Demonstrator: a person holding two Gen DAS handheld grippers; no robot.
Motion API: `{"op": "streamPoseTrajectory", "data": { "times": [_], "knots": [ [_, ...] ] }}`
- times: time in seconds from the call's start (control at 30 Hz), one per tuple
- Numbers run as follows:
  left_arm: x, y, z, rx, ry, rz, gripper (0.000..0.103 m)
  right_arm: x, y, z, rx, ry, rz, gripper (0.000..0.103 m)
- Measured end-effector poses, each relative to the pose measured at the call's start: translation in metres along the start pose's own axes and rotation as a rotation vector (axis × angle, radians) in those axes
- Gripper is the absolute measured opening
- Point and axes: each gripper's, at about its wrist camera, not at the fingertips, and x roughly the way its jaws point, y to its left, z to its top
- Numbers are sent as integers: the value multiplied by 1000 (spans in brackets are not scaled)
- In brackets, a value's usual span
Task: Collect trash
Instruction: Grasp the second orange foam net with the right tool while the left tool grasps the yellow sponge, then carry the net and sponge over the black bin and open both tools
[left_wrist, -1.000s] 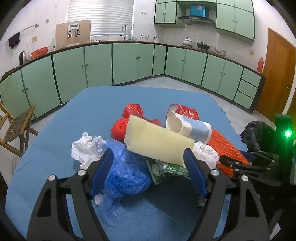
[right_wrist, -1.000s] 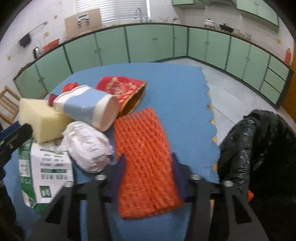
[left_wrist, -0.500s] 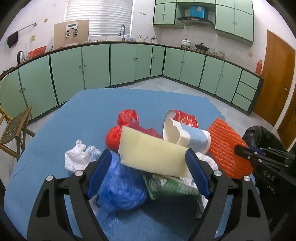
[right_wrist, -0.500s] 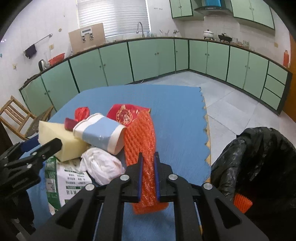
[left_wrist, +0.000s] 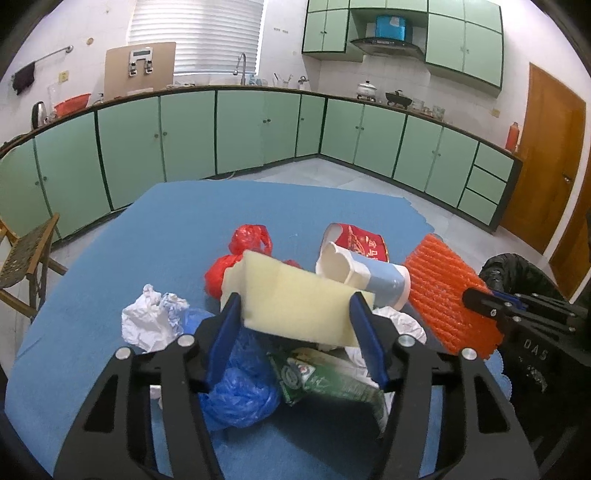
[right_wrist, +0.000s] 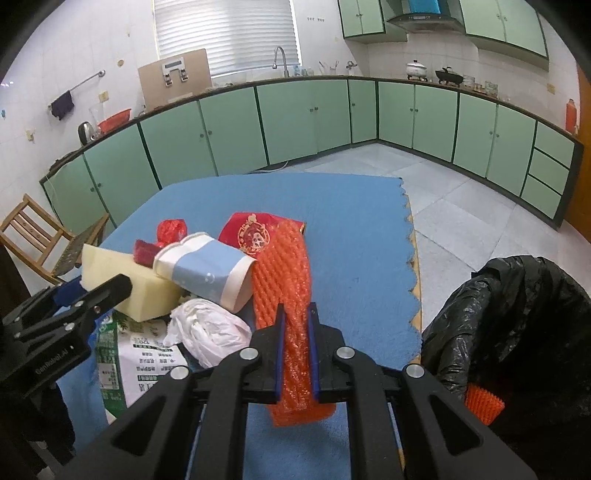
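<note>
- The black trash bag (right_wrist: 517, 317) stands open just beside the blue surface (right_wrist: 354, 236), at its right edge; one orange ridged piece (right_wrist: 484, 402) lies inside it, and the rest of its inside is too dark to read.
- The right gripper (right_wrist: 295, 350) has its fingers pinched narrow on the orange foam net (right_wrist: 284, 273), which is lifted off the surface.
- The left gripper (left_wrist: 295, 332) has its fingers closed onto both ends of the yellow foam block (left_wrist: 295, 302).
- The white-and-blue cup (left_wrist: 369, 273) lies on its side, its mouth showing nothing inside.
- The blue plastic bag (left_wrist: 240, 391), crumpled white paper (left_wrist: 151, 321), red bag (left_wrist: 236, 254) and green carton (left_wrist: 325, 380) lie piled on the surface.
</note>
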Motion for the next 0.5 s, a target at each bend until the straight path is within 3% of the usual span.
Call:
{"op": "streamPoseTrajectory", "data": {
  "times": [0.13, 0.5],
  "knots": [
    [-6, 2, 1, -10, -12, -1, 47, -7, 0, 3, -3, -15, 2, 11],
    [-33, 1, 8, -19, -85, 3, 42, -27, 6, 15, -10, -63, 5, 11]
  ]
}}
